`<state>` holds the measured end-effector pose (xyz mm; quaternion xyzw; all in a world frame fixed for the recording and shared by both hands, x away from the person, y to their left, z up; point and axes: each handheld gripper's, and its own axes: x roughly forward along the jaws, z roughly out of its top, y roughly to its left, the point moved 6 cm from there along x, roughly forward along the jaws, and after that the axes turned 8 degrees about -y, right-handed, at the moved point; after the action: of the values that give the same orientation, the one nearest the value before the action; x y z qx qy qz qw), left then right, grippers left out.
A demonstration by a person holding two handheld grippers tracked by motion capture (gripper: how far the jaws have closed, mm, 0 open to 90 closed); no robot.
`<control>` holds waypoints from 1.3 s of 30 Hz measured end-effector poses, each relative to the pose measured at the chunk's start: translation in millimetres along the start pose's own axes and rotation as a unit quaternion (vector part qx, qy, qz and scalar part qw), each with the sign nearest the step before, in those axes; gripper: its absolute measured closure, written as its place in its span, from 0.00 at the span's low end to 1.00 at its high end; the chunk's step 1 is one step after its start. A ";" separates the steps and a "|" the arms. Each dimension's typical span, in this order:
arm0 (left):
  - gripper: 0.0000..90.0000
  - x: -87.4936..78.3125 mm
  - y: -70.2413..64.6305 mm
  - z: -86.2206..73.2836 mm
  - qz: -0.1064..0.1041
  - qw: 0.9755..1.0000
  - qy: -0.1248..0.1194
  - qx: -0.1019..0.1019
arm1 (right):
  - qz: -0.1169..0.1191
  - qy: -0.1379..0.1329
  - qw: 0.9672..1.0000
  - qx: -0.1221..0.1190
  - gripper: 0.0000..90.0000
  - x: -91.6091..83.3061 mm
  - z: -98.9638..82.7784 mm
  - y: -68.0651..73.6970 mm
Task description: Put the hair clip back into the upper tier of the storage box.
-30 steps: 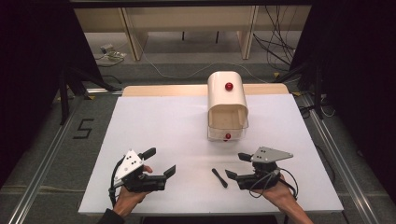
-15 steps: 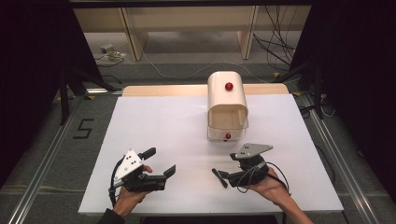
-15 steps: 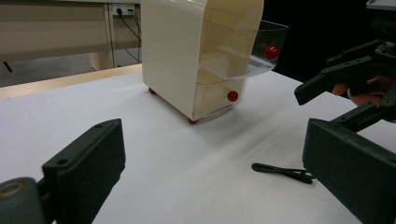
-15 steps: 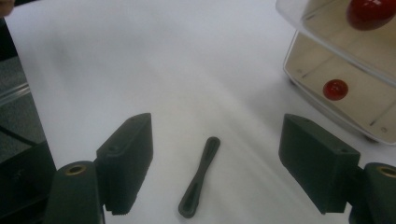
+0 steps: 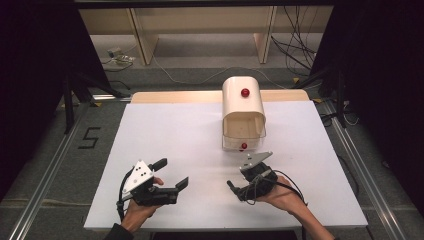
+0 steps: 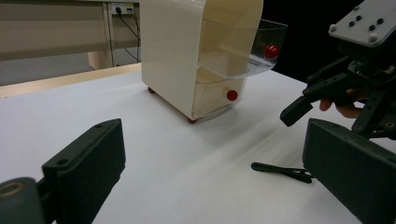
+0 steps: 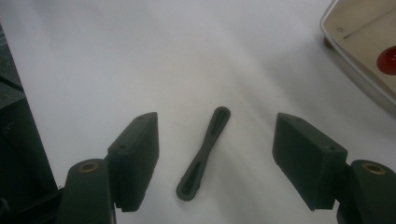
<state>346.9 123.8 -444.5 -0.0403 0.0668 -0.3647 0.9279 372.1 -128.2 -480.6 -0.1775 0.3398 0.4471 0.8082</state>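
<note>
Right gripper view: black clip (image 7: 204,151) between parted right tool (image 7: 219,163) jaws, untouched.

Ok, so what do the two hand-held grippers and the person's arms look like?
Both the left hand-held gripper and the right hand-held gripper are black, with two blocky flat-faced jaws. Each carries a grey three-cornered plate dotted with small holes, and trails a black cable. A dark sleeve covers the left forearm.
</note>
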 end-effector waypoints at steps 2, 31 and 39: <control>0.06 -0.2 -0.2 -0.5 0.000 1.000 0.002 0.002 | 0.006 0.020 1.000 -0.008 0.37 5.1 -0.6 0.8; 0.06 0.4 1.1 -0.5 0.004 1.000 0.003 -0.002 | 0.032 0.124 0.992 -0.022 0.58 35.6 -6.5 -0.3; 0.06 0.2 1.1 -0.2 0.003 1.000 0.002 0.000 | 0.031 0.142 0.989 -0.021 0.65 37.8 -10.3 0.5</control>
<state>347.7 124.4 -444.8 -0.0398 0.0690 -0.3617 0.9289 381.6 -111.3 -514.6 -0.2451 0.4473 0.4493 0.7334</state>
